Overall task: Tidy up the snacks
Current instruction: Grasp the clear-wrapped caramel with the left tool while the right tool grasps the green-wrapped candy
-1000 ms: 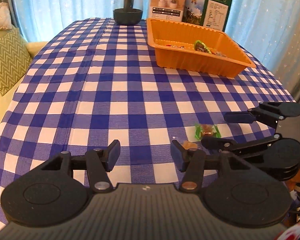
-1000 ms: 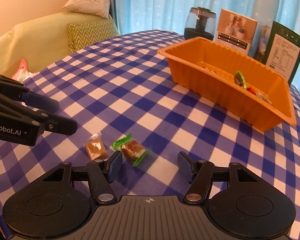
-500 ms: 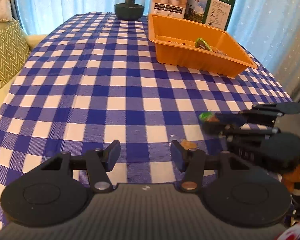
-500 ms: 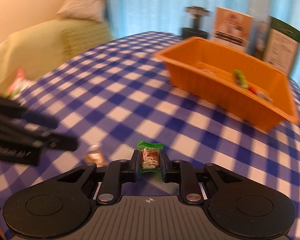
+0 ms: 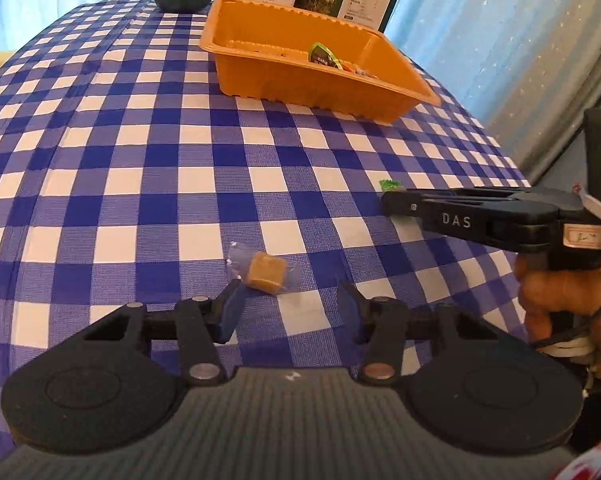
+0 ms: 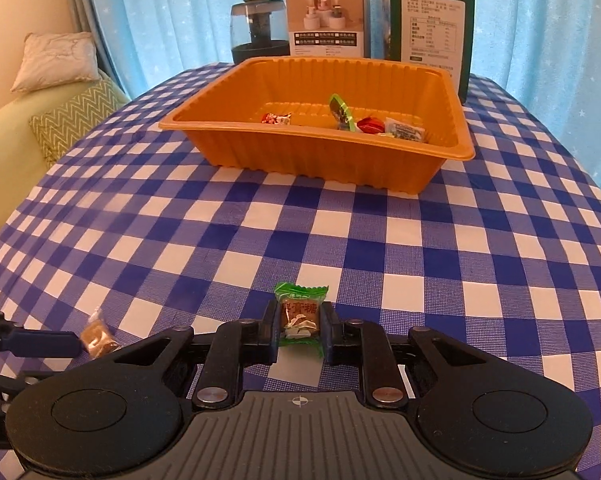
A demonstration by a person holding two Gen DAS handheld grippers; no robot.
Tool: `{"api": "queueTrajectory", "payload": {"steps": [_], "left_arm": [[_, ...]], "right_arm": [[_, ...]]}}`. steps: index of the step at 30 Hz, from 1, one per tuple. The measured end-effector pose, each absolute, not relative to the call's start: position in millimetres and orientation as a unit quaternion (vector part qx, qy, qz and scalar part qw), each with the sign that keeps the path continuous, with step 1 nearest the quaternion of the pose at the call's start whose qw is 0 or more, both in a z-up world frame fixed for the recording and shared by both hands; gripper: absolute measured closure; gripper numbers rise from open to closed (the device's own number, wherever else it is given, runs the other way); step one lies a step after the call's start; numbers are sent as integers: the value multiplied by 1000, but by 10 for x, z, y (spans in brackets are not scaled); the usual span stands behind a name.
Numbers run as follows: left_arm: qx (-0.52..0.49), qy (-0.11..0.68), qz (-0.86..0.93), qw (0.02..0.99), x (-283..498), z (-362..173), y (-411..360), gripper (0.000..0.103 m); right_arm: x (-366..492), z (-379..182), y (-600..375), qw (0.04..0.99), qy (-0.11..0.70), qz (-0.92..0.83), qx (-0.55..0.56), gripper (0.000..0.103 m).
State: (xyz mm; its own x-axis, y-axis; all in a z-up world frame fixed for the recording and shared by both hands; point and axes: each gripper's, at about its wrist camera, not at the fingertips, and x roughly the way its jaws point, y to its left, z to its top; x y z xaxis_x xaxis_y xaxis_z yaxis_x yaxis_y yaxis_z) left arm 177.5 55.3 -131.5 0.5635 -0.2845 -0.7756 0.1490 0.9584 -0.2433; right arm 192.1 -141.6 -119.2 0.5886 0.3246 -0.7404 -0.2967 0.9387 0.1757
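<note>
My right gripper [image 6: 299,328] is shut on a green-wrapped candy [image 6: 300,314] and holds it above the checked tablecloth, well short of the orange tray [image 6: 452,148]. The tray holds several wrapped snacks [image 6: 374,125]. In the left wrist view the right gripper [image 5: 392,200] shows side-on at the right with the green wrapper [image 5: 390,185] at its tip. My left gripper [image 5: 290,300] is open just behind a brown candy in clear wrap [image 5: 265,272] lying on the cloth; the candy sits near the left finger. The brown candy also shows in the right wrist view [image 6: 98,335].
The orange tray [image 5: 380,96] stands at the far side of the table. Behind it are a dark round jar [image 6: 258,34], a white box [image 6: 326,20] and a green box [image 6: 430,24]. A sofa with cushions [image 6: 68,116] is to the left. Blue curtains hang behind.
My right gripper closed on the green candy and lifted it, turning toward the tray. My left gripper moved right and forward, so the brown candy now lies just ahead of its open fingers.
</note>
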Motion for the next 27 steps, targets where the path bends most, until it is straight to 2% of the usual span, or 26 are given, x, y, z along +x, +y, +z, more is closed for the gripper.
{"api": "queueTrajectory", "payload": {"steps": [10,13,14,16,27], "left_arm": [[-71,424,-90,898,2028,-1363,424,58],[-33,418,-81,904,2021,-1372,323,65],[-23,416,-77,906,2013,-1377,302,72],[-16,413,-73,908,1996,-1388,291,76],[-10,404,-75,911,1917,-1305,292,80]], "right_arm": [[1924,-1166,-1456,894,414,167,29,82],[1934,-1168,-1464,894,416,164,33,82],[1937,-1173,-1465,893,417,164,34,82],[1941,-1184,-1451,892,420,161,33,82],[1902,-1156,-1449,895,412,166,34,82]]}}
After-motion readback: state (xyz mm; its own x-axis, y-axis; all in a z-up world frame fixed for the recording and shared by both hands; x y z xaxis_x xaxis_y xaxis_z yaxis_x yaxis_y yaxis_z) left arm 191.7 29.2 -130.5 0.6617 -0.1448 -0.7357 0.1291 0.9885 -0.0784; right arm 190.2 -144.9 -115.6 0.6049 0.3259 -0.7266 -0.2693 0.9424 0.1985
